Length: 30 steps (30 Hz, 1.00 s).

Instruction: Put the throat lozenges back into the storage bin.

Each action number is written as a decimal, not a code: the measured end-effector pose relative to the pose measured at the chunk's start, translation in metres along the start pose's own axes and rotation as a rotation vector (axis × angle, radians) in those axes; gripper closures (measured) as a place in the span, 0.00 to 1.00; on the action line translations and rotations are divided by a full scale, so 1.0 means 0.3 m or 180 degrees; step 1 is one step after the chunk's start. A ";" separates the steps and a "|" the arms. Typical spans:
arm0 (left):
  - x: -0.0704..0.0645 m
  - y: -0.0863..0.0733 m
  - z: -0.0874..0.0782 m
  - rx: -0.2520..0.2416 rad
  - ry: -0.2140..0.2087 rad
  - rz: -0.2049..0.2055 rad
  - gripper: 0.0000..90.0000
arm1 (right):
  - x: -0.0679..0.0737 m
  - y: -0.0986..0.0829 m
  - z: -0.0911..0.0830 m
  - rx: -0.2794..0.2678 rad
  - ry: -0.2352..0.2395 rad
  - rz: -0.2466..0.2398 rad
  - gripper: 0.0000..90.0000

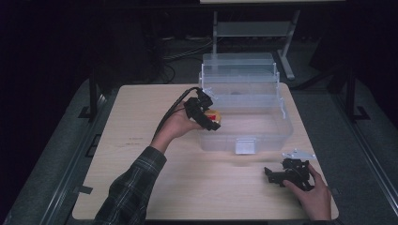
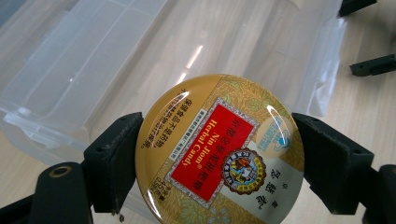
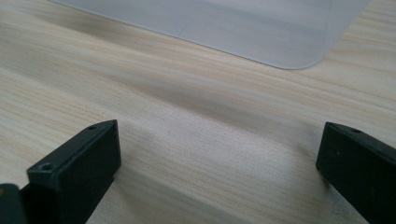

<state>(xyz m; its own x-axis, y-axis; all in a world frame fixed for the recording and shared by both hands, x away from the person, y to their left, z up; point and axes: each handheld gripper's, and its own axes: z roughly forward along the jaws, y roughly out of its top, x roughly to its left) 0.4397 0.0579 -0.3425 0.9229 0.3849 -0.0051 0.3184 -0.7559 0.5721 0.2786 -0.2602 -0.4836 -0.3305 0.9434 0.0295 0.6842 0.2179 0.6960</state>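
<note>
A round gold candy tin [image 2: 219, 151] with a red label sits clamped between the two jaws of my left gripper [image 2: 217, 158]. In the high view that left gripper [image 1: 210, 117] hovers with the tin [image 1: 214, 114] at the left wall of a clear plastic storage box [image 1: 263, 136], whose lid stands open behind it. The box [image 2: 93, 70] lies just beyond the tin in the left gripper view. My right gripper [image 1: 272, 174] rests low over the table near the front right corner, jaws wide apart with bare wood between them [image 3: 219, 163].
The wooden table [image 1: 141, 187] has free surface at the left and front. The box's front latch [image 1: 245, 146] faces the person. A corner of the box [image 3: 280, 42] lies ahead of the right gripper. Metal frame legs [image 1: 288, 51] stand behind the table.
</note>
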 end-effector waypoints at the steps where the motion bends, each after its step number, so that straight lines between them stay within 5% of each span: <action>1: 0.002 -0.001 0.005 -0.0001 0.0007 -0.0024 0.22 | 0.000 0.000 0.000 0.0001 -0.0002 -0.0002 0.00; 30: 0.009 -0.011 -0.039 -0.0120 0.0064 -0.0034 0.20 | 0.000 0.000 0.000 0.0002 0.0003 -0.0007 0.00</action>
<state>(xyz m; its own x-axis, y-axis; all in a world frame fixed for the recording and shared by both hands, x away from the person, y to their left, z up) 0.4386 0.0675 -0.3347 0.9149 0.4037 0.0048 0.3195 -0.7313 0.6026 0.2785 -0.2603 -0.4835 -0.3326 0.9426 0.0287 0.6839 0.2201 0.6956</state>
